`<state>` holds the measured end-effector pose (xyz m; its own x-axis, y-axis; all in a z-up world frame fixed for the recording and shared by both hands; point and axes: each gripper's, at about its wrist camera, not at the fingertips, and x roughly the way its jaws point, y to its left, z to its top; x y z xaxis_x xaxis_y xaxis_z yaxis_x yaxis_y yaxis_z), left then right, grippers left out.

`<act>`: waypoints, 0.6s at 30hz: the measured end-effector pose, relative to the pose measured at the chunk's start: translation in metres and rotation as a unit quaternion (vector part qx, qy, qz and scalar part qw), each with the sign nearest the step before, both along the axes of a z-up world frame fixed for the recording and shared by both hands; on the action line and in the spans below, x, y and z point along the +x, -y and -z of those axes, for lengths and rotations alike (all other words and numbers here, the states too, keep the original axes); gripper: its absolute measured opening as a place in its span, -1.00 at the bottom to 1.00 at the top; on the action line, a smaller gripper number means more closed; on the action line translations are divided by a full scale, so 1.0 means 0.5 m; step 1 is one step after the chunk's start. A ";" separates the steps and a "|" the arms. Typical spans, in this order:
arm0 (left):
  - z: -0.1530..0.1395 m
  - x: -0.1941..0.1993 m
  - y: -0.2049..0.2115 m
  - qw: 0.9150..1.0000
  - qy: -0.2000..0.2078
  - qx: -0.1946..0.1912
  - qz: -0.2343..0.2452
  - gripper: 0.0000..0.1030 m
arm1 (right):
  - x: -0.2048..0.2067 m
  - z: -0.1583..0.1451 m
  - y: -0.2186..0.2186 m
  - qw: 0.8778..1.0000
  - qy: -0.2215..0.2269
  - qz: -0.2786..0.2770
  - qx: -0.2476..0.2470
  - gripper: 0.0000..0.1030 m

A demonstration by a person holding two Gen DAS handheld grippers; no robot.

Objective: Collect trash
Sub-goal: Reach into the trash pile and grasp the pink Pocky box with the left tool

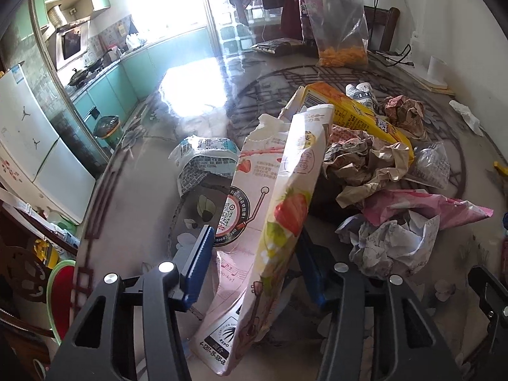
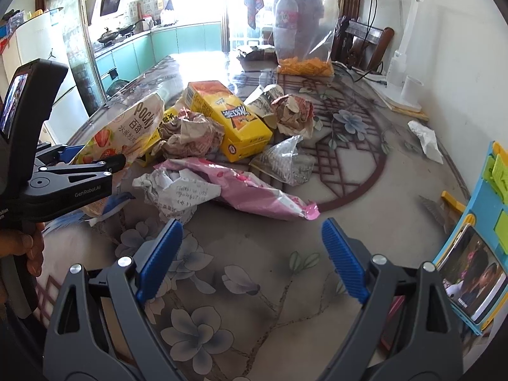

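**Left wrist view: Pocky box between the jaws, grip not confirmed**

Left gripper (image 1: pixel 250 266) has the pink strawberry Pocky box (image 1: pixel 270 209) standing between its blue pads, lower centre of frame. Left pad (image 1: pixel 198 265) sits just beside the box's broad face; a sliver of gap seems to remain, so I judge it not clamped yet. Far pad is mostly hidden behind the box, contact there can't be told

Risks from here:
- box is torn open at the top and looks empty, so a squeeze on the broad faces may just collapse it and let it slide out
- it leans right toward the crumpled brown paper (image 1: pixel 368 165); a lift could drag that along
- glossy table (image 1: pixel 143 165) gives little friction if the box gets pushed instead of pinched

Right wrist view adds what the left lacks: right gripper (image 2: pixel 252 254) wide open over bare flowered tabletop, holding nothing; the rest of the pile laid out clearly at centre frame, yellow box (image 2: pixel 235 123), pink wrapper (image 2: pixel 254 190), scribbled paper ball (image 2: pixel 177 193); left gripper body at left edge. Only the left view shows the white-blue wrapper (image 1: pixel 203 158) behind the Pocky box
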<state>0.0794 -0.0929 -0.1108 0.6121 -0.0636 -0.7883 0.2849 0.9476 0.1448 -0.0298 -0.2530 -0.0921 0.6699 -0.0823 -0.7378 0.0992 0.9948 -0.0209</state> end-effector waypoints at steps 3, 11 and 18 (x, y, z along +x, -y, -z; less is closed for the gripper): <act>-0.010 -0.007 -0.007 1.000 0.010 -0.006 0.000 -0.09 | -0.002 -0.005 -0.004 1.000 0.007 0.000 -0.009 0.70; -0.050 -0.035 -0.039 0.999 0.024 -0.024 0.001 -0.10 | 0.001 0.003 0.002 1.000 -0.001 -0.003 0.000 0.70; -0.100 -0.070 -0.090 0.998 0.056 -0.039 0.011 -0.10 | 0.012 0.001 0.046 0.989 -0.008 -0.015 0.150 0.70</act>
